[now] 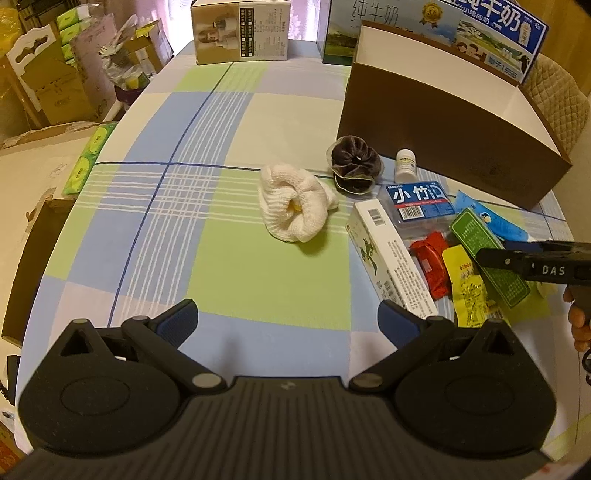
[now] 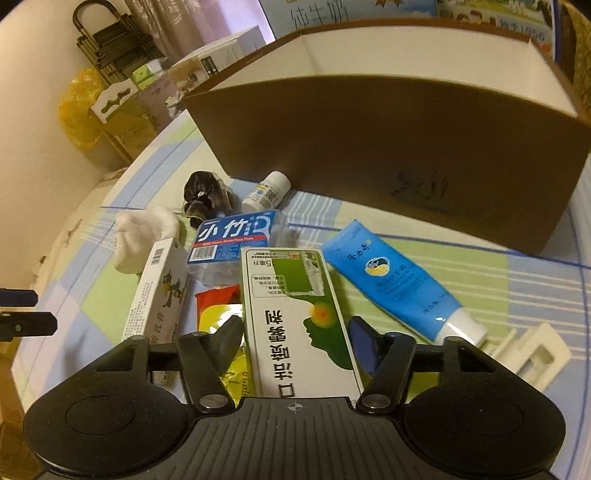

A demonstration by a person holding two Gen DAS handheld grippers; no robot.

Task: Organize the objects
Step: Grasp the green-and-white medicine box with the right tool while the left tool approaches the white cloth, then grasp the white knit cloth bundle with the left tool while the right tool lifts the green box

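Observation:
A pile of small items lies beside the brown open box (image 1: 450, 147) (image 2: 369, 155). My right gripper (image 2: 297, 328) straddles a green-and-white carton (image 2: 291, 295) that lies flat on top of a yellow sachet (image 2: 225, 317). Its fingertips stand right at the carton's two long edges, and I see no squeeze or lift. My left gripper (image 1: 286, 314) is open over bare tablecloth, nothing between its fingers. Ahead of it sit a rolled white sock (image 1: 291, 206) and a dark scrunchie (image 1: 352, 162). The left wrist view shows the right gripper's finger (image 1: 517, 262) over the same carton (image 1: 487, 254).
Around the carton lie a blue tube (image 2: 391, 280), a blue floss pack (image 2: 236, 236), a small white bottle (image 2: 266, 192), a red packet (image 2: 218, 295) and a white carton (image 2: 159, 295). Milk cartons (image 1: 480, 26) stand behind the brown box. A white plastic piece (image 2: 532, 354) lies at right.

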